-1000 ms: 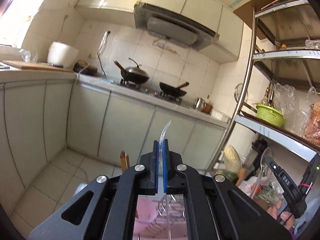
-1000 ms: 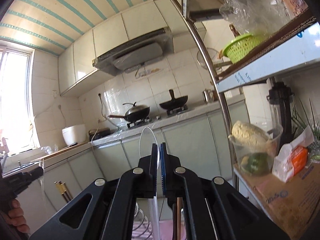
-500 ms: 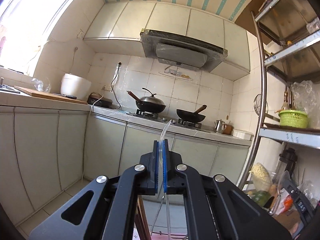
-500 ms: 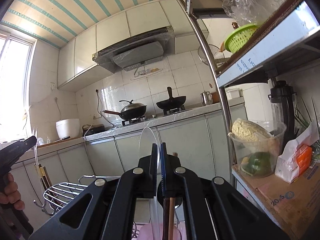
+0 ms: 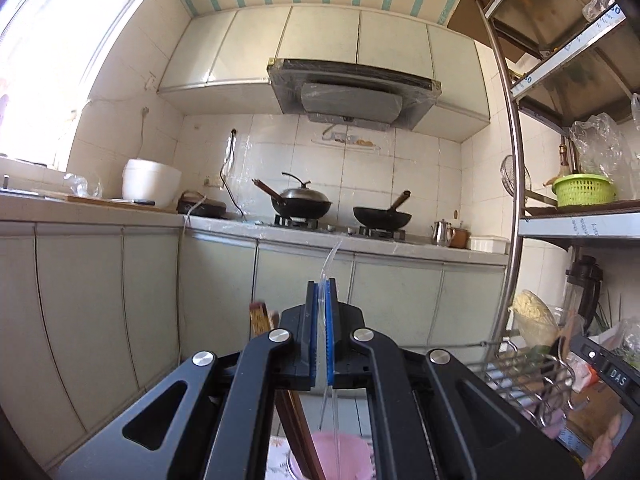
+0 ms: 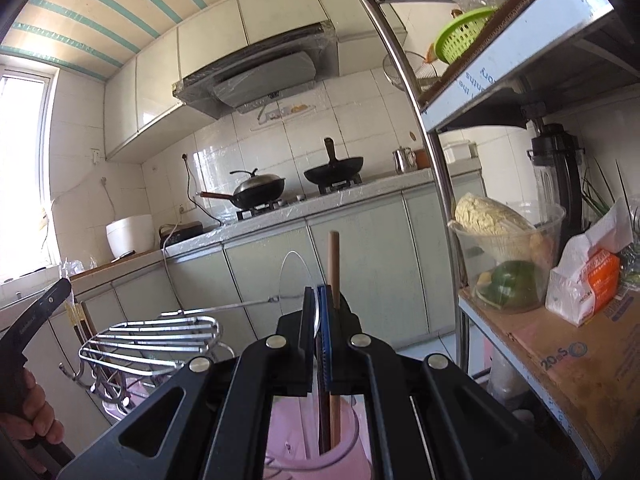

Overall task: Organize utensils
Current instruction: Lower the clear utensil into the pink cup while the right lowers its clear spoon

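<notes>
Clear plastic spoon (image 6: 298, 280): light, thin, slippery; each tool, left (image 5: 320, 334) and right (image 6: 319, 334), clamped one mid-handle above pink holder (image 6: 316, 444)

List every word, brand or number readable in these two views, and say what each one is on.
"DAS": small display on the other gripper's handle, left wrist view.
"20", then characters I cannot make out: cardboard sheet on the lower shelf.
Print on the orange-and-white bag: too blurred.
Blue print on the shelf-edge strip: upside down, unreadable.
</notes>
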`<state>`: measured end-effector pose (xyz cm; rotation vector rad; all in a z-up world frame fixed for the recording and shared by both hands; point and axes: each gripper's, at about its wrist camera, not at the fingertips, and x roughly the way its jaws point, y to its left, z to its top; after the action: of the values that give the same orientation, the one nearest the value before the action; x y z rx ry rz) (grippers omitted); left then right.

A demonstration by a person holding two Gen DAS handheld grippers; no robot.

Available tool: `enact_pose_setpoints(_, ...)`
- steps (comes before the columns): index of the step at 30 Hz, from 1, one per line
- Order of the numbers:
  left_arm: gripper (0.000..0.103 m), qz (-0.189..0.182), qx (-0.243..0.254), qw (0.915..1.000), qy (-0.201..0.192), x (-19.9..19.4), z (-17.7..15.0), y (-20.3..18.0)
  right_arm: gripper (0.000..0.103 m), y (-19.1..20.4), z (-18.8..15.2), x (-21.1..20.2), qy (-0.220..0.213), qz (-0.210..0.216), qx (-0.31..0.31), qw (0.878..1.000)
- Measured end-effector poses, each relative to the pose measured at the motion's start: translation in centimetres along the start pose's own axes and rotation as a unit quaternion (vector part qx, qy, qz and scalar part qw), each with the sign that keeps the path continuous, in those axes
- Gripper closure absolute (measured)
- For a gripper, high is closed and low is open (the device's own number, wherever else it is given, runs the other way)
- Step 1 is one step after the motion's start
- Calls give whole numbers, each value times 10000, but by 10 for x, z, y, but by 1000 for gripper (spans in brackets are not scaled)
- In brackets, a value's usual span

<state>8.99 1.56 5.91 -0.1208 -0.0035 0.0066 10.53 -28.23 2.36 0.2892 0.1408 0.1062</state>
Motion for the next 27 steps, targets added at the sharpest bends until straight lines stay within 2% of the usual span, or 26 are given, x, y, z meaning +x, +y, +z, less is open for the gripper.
enact_pose_setpoints(8,101,-185,-158,9969,754,-8,-25,4,100,-5,-16,0,667,-111,146,9976)
enact_pose_setpoints(13,100,-285,-65,9919,1240,-6,-36,2,99,-6,-28,3,1082,-165,117,9939)
enact_pose_setpoints(16,93,-343,-7,9881,1499,-5,-40,2,96,-8,-32,5,1273,-151,214,9915)
enact_pose_setpoints(18,78,-373,-42,9851,1677,-5,-42,3,94,-10,-33,4,1321,-92,262,9909)
enact_pose_setpoints(20,74,-384,-123,9832,1778,-8,-43,6,91,-8,-32,1,1353,-55,244,9905)
enact_pose_setpoints(23,70,-371,-228,9804,1920,-14,-44,11,82,-6,-31,-4,1367,-73,176,9904)
enact_pose_setpoints(27,69,-313,-367,9758,2135,-22,-46,20,81,-9,-34,-11,1468,-75,272,9888)
